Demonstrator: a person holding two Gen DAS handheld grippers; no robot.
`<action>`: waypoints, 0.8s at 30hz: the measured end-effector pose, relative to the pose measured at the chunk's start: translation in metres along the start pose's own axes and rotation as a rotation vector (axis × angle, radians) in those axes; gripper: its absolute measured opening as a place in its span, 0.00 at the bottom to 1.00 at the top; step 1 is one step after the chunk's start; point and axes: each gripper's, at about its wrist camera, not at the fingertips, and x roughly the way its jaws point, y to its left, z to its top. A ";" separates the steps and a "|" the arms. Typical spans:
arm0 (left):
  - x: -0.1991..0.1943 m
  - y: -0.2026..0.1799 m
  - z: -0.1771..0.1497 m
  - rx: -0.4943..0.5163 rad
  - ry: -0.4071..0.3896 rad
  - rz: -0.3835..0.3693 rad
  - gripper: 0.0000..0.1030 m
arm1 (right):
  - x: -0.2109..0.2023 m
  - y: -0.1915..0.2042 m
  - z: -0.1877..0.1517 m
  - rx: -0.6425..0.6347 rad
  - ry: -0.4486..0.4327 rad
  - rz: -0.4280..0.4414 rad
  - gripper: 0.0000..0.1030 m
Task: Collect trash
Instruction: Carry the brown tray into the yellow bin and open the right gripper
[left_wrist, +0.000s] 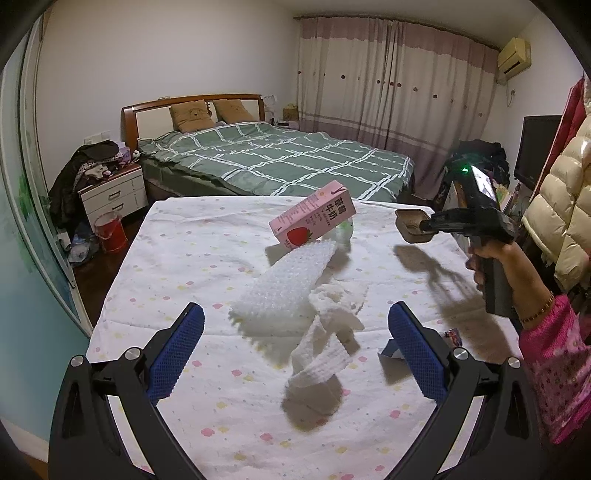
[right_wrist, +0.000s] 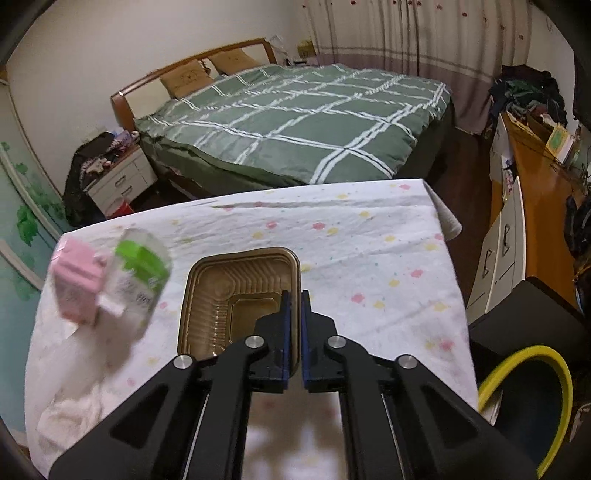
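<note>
The counter (left_wrist: 177, 369) wears matt printed cloth. On it lie knobbly bubble wrap (left_wrist: 284, 288), rough crumpled paper towel (left_wrist: 325, 354), a smooth pink carton (left_wrist: 314, 221) and a glossy ribbed brown plastic tray (right_wrist: 236, 295); fingers (left_wrist: 177, 354) carry dimpled blue pads.

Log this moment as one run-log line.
right tool: shut on brown tray rim, lifted off table | left tool: open, empty | left on table: milk carton, bubble wrap, tissue

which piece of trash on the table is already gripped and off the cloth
The brown plastic tray: the right gripper is shut on its rim and holds it above the tablecloth. The pink milk carton, bubble wrap and white tissue lie ungripped.
</note>
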 end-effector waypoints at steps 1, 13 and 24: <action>-0.002 0.000 0.000 0.001 -0.003 -0.003 0.95 | -0.009 0.000 -0.005 -0.006 -0.009 0.000 0.04; -0.018 -0.017 -0.010 0.022 -0.015 -0.032 0.95 | -0.111 -0.035 -0.081 0.046 -0.109 -0.014 0.05; -0.030 -0.036 -0.014 0.060 -0.016 -0.047 0.95 | -0.142 -0.134 -0.150 0.229 -0.101 -0.147 0.05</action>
